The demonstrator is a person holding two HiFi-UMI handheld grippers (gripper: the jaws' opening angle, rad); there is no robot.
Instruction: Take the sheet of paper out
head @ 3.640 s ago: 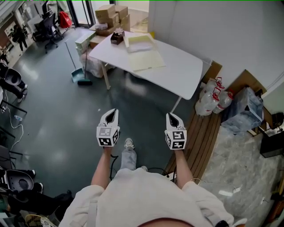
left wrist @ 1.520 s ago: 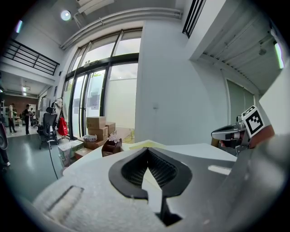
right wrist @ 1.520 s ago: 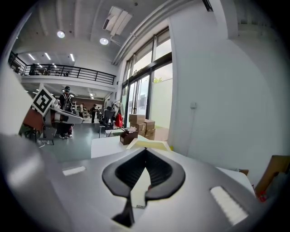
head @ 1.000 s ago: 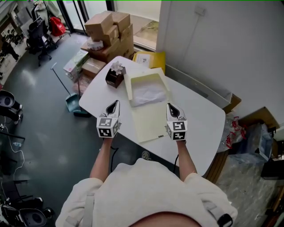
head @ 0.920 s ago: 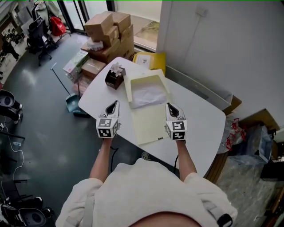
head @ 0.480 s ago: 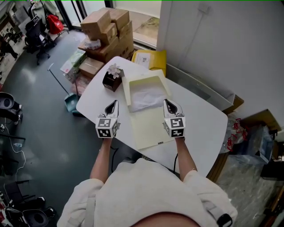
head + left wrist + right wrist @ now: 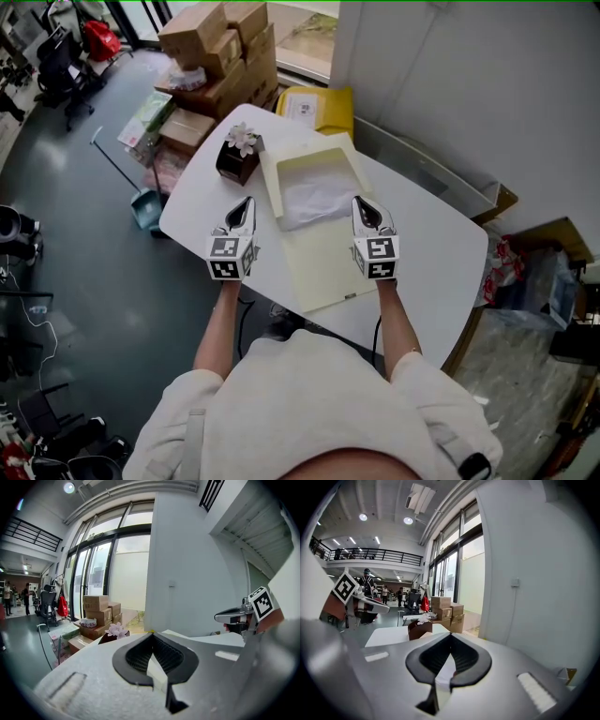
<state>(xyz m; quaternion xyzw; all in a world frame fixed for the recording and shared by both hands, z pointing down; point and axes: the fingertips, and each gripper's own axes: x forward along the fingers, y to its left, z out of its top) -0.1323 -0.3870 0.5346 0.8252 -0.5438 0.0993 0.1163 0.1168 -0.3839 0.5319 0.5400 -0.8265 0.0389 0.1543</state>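
Left gripper jaws were seen closed together, nothing held; it was held above the table, left of the box. Right gripper jaws were likewise pressed together and empty, held over the box's near right corner. The sheet was seen lying rumpled inside the box, untouched. A flat lid was laid just in front of the box. A tissue holder was set just beyond the box's far left corner.

White wall, grey glossy floor, stacked cardboard boxes, tall windows, white table
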